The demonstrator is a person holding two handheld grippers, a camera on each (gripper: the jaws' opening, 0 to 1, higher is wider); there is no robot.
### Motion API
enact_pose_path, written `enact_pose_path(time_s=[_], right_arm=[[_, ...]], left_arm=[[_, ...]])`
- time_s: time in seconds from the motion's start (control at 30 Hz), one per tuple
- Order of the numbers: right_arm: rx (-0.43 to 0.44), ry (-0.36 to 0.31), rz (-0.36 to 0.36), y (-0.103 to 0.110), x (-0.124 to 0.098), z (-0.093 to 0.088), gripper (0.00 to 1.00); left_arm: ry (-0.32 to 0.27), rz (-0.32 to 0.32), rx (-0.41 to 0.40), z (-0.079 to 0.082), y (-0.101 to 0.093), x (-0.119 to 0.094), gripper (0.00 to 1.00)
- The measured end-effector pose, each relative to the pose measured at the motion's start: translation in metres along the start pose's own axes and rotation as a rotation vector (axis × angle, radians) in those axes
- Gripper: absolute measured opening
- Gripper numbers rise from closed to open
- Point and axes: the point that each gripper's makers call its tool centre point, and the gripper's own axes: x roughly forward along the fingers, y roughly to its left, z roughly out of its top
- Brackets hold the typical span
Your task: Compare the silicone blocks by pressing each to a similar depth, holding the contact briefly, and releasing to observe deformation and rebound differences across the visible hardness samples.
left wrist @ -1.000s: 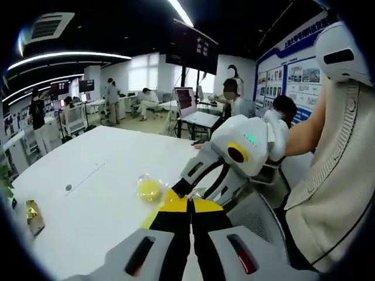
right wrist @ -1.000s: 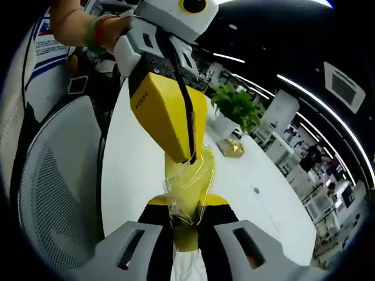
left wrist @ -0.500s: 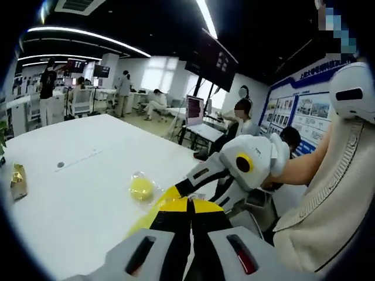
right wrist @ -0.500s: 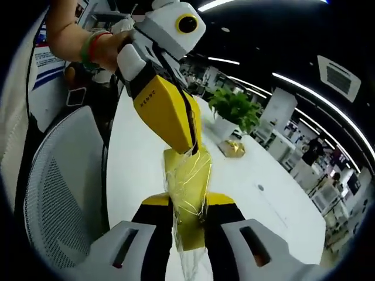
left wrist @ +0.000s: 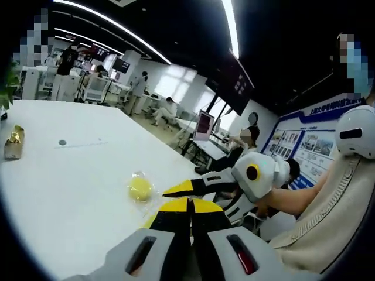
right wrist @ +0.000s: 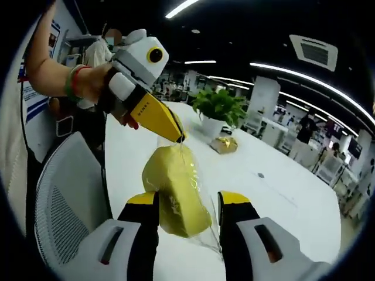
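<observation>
Holding a bagged yellow silicone block (right wrist: 176,190) between two grippers above the white table (left wrist: 64,181)

Right gripper (right wrist: 186,202): jaws parted, block lying between them in its clear wrap, tilted toward 11 o'clock; it appears to rest on the left jaw with a gap to the right jaw, so firm clamping cannot be confirmed. Left gripper (right wrist: 179,136) enters the right gripper view from 10 o'clock, jaws closed, tip pinching the wrap at the block's upper edge. In the left gripper view its own jaws (left wrist: 188,205) stand together. A second round yellow sample (left wrist: 140,188) in a bag sits on the table at 10 o'clock of those jaws, well apart. Judgement: press not begun. To do it well, seat the block squarely, close slowly to matched depth, hold, then release and watch rebound; loose film may slip
</observation>
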Motion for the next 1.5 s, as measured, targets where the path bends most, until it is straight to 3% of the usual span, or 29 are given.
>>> enact_pose_path(time_s=[0.17,0.33,0.5,0.63,0.87,1.03,1.1,1.2,1.33,1.5], right_arm=[[0.035,-0.017,-0.039,-0.001,-0.007,-0.004,0.45],[0.171,-0.046,-0.093,-0.007,-0.023,-0.01,0.57],[0.239,-0.047,-0.14,-0.008,-0.053,-0.028,0.63],[0.279,0.003,-0.19,-0.009,-0.076,-0.049,0.63],[0.344,0.055,-0.279,-0.021,-0.106,-0.079,0.61],[0.353,0.073,-0.302,-0.029,-0.113,-0.083,0.6],[0.345,0.088,-0.309,-0.032,-0.115,-0.085,0.59],[0.347,0.098,-0.316,-0.036,-0.116,-0.087,0.59],[0.353,0.117,-0.306,-0.036,-0.112,-0.093,0.59],[0.365,0.131,-0.3,-0.032,-0.106,-0.097,0.58]], left_arm=[[-0.002,-0.002,-0.015,-0.004,0.002,0.006,0.0],[-0.01,0.018,-0.037,-0.008,0.013,0.013,0.0],[-0.055,0.079,-0.119,-0.01,0.045,0.027,0.0],[-0.056,0.12,-0.133,-0.016,0.07,0.042,0.0],[-0.061,0.127,-0.225,-0.021,0.099,0.076,0.0],[-0.046,0.147,-0.292,-0.029,0.126,0.09,0.0],[-0.072,0.162,-0.327,-0.023,0.139,0.088,0.0],[-0.078,0.228,-0.307,-0.018,0.16,0.084,0.0],[-0.073,0.265,-0.302,-0.015,0.187,0.08,0.0],[-0.024,0.311,-0.291,-0.026,0.22,0.082,0.0]])
